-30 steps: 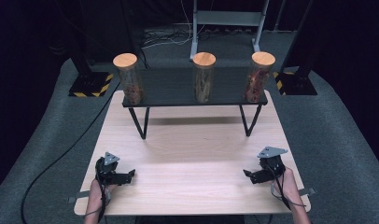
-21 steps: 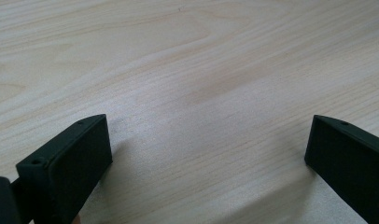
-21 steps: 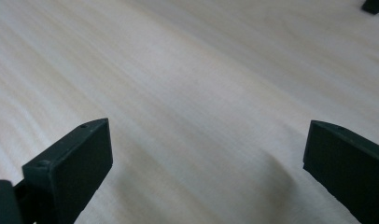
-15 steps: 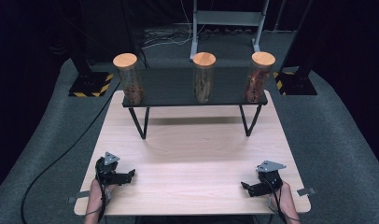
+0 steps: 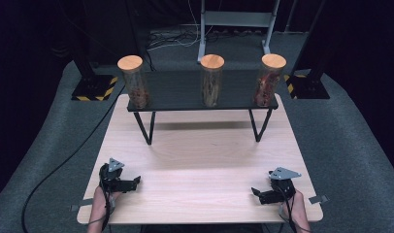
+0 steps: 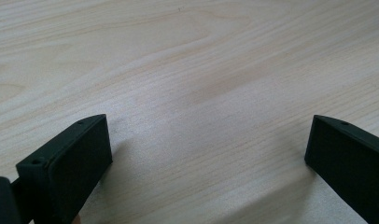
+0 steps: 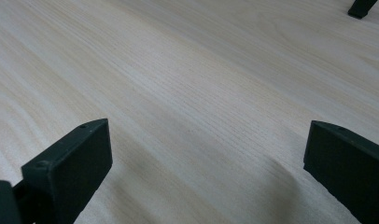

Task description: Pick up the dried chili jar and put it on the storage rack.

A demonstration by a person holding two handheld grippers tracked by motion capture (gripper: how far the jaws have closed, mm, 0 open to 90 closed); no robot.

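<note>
Dark walls and grey carpet ring a pale wooden bench [image 5: 205, 160] that takes up the middle of the high view, and I sit at its near edge at the bottom of the frame. Across the upper part of the bench stands a low black shelf [image 5: 175, 92] on thin angled legs, and three tall jars with wooden lids are lined up on it: the left jar [image 5: 133, 81] at the upper left, the middle jar [image 5: 212, 80] at the centre and the right jar [image 5: 270, 79] at the upper right. They stand upright and well apart from each other, which I judge leaves room for jaws to close around any one without knocking its neighbour. My left hand-held gripper [image 5: 133, 182] rests low at the lower left of the frame and my right hand-held gripper [image 5: 256, 192] at the lower right, both pointing inward over bare wood, far from the jars. Each is released: in the left gripper view [image 6: 206, 154] and the right gripper view [image 7: 206, 154] the two black jaws stand wide apart with nothing but wood grain between them. I take this as a ready stance, hands parked at the corners so the middle of the bench is free for whichever jar comes down first.
</note>
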